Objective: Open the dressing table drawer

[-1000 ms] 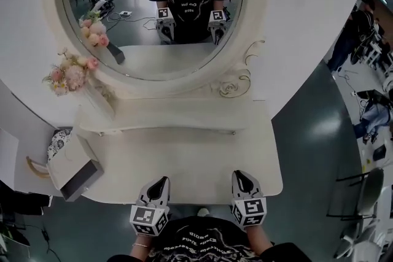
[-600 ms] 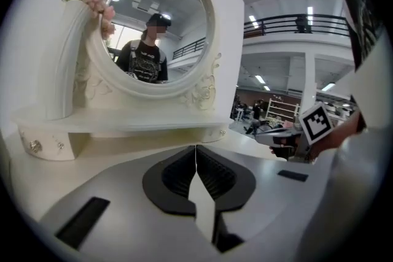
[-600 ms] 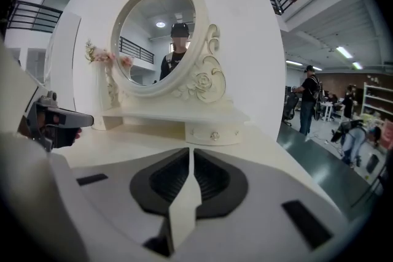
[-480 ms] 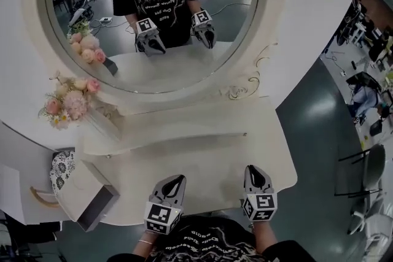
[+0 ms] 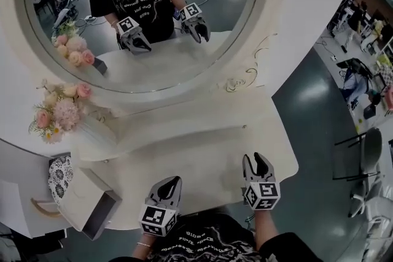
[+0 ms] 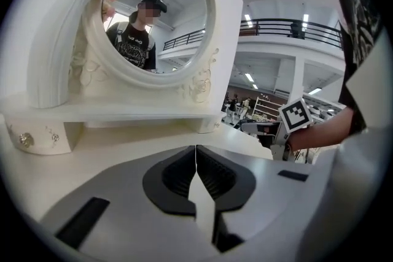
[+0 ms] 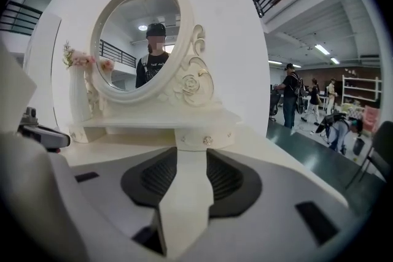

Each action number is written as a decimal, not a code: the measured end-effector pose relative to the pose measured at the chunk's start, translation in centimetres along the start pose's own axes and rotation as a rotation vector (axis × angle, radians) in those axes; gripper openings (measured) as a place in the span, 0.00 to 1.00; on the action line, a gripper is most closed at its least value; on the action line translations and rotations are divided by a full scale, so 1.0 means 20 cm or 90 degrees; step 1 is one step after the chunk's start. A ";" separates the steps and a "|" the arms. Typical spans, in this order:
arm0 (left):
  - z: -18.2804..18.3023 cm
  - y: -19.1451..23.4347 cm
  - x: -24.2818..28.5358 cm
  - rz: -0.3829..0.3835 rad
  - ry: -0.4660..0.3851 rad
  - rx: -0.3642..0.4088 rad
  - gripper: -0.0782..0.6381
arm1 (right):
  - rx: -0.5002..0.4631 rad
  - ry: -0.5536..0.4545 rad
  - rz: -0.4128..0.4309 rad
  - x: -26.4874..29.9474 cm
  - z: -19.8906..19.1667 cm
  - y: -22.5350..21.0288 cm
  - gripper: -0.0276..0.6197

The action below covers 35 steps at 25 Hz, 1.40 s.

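Cream dressing table (image 5: 202,159), pink flowers (image 5: 58,110), grey-green floor (image 5: 313,101)

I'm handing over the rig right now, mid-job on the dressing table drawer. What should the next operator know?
Left tool: shut, empty, over the front of the table.
Right tool: jaws have just been opening and nothing is between them. It points at the small right drawer, clear of its knob.
The small left drawer looks closed.
Done: approach only.
A box-like part juts out at the table's left, perhaps an open drawer; I cannot tell.
Left: probably close the right tool on the knob and pull.
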<state>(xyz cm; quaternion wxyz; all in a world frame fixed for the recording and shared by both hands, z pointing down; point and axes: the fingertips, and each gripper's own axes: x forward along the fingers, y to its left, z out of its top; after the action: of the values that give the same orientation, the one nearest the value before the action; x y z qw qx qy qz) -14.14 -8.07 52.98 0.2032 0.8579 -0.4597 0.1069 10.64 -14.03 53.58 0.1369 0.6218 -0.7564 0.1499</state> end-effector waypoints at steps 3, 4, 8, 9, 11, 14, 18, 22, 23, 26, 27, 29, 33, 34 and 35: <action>-0.01 0.05 -0.02 0.026 -0.002 -0.016 0.13 | -0.020 0.001 0.005 0.05 0.04 -0.04 0.26; -0.01 0.07 -0.03 0.037 -0.004 -0.019 0.13 | -0.024 0.001 0.006 0.08 0.05 -0.05 0.26; -0.01 0.13 -0.08 0.090 -0.012 -0.045 0.13 | -0.046 0.019 0.016 0.19 0.07 -0.09 0.27; -0.01 0.15 -0.10 0.103 -0.012 -0.051 0.13 | -0.052 0.026 0.021 0.22 0.07 -0.09 0.27; -0.02 0.17 -0.11 0.124 -0.011 -0.059 0.13 | -0.065 0.039 0.030 0.27 0.07 -0.09 0.27; -0.02 0.18 -0.12 0.151 -0.014 -0.066 0.13 | -0.067 0.048 0.036 0.32 0.07 -0.09 0.27; -0.02 0.18 -0.12 0.177 -0.012 -0.065 0.13 | -0.065 0.062 0.043 0.42 0.04 -0.11 0.27; -0.04 0.14 -0.12 0.194 0.003 -0.058 0.13 | -0.064 0.074 0.043 0.51 0.02 -0.16 0.27; -0.06 0.14 -0.12 0.200 0.008 -0.060 0.13 | -0.063 0.079 0.045 0.53 0.02 -0.17 0.27; -0.10 0.14 -0.13 0.221 0.020 -0.077 0.13 | -0.065 0.090 0.054 0.57 -0.01 -0.19 0.27; -0.11 0.14 -0.14 0.226 0.021 -0.082 0.13 | -0.068 0.092 0.057 0.58 -0.01 -0.19 0.27; -0.11 0.14 -0.15 0.236 0.019 -0.085 0.13 | -0.074 0.096 0.062 0.61 -0.01 -0.19 0.27; -0.11 0.15 -0.17 0.252 0.017 -0.088 0.13 | -0.071 0.104 0.064 0.64 -0.03 -0.18 0.27; -0.11 0.15 -0.17 0.254 0.019 -0.089 0.13 | -0.072 0.108 0.063 0.64 -0.04 -0.18 0.27; -0.12 0.15 -0.18 0.256 0.020 -0.089 0.13 | -0.074 0.111 0.063 0.65 -0.04 -0.18 0.27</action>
<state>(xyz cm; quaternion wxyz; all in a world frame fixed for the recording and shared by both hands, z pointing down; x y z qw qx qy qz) -18.55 -5.80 54.54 0.2438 0.7308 -0.6248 0.1268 11.65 -25.94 59.67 0.2306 0.5592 -0.7788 0.1661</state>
